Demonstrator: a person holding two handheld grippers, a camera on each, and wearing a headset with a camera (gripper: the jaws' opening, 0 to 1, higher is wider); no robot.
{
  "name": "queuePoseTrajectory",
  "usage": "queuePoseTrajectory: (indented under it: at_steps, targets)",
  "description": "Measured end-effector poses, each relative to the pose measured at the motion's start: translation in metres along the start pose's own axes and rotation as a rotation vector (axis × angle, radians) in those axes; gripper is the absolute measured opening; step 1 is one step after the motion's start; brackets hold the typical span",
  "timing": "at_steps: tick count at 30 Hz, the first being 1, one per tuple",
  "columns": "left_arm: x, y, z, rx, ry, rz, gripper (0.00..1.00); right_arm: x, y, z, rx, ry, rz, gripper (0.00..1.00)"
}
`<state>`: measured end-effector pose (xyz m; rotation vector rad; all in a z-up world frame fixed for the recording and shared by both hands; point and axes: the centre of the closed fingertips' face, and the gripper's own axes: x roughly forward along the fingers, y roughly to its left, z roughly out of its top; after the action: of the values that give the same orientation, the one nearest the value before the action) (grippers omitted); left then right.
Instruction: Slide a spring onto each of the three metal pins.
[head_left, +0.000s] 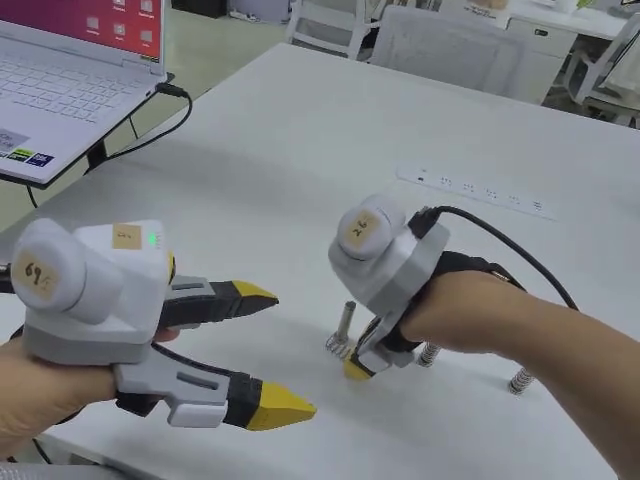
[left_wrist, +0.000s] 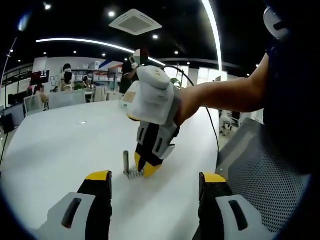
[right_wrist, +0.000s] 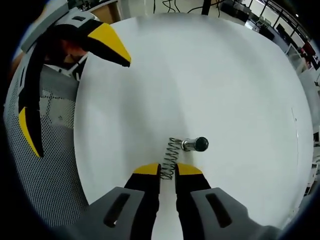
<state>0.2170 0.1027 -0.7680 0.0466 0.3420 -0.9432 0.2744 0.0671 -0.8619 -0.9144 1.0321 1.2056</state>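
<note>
A bare metal pin (head_left: 347, 318) stands upright on the white table (head_left: 300, 150). Right beside its base lies a small spring (head_left: 337, 347), and my right gripper (head_left: 357, 368), pointing down, is shut on the spring's near end. In the right gripper view the spring (right_wrist: 170, 155) runs from between the yellow fingertips (right_wrist: 146, 170) toward the pin (right_wrist: 195, 144). Two more coiled springs (head_left: 430, 353) (head_left: 520, 380) stand upright to the right, partly hidden by the arm. My left gripper (head_left: 270, 350) hovers open at the lower left, holding nothing. The left gripper view shows the pin (left_wrist: 126, 161) and spring (left_wrist: 134, 174).
A laptop (head_left: 70, 80) with a cable sits at the far left. A white power strip (head_left: 470, 188) lies on the far side of the table. Chairs (head_left: 440, 45) stand beyond the table. The table's near edge runs just under the left gripper.
</note>
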Motion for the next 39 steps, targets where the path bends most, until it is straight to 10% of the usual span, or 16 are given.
queuePoseTrajectory:
  at_steps: [16, 39]
  targets:
    - [-0.002, -0.002, -0.006, 0.015, 0.037, -0.024, 0.63, -0.021, 0.023, 0.003, -0.07, -0.031, 0.068, 0.08]
    - [0.019, -0.029, 0.0, 0.05, 0.072, -0.199, 0.36, -0.068, 0.063, -0.013, -0.253, -0.046, 0.178, 0.08]
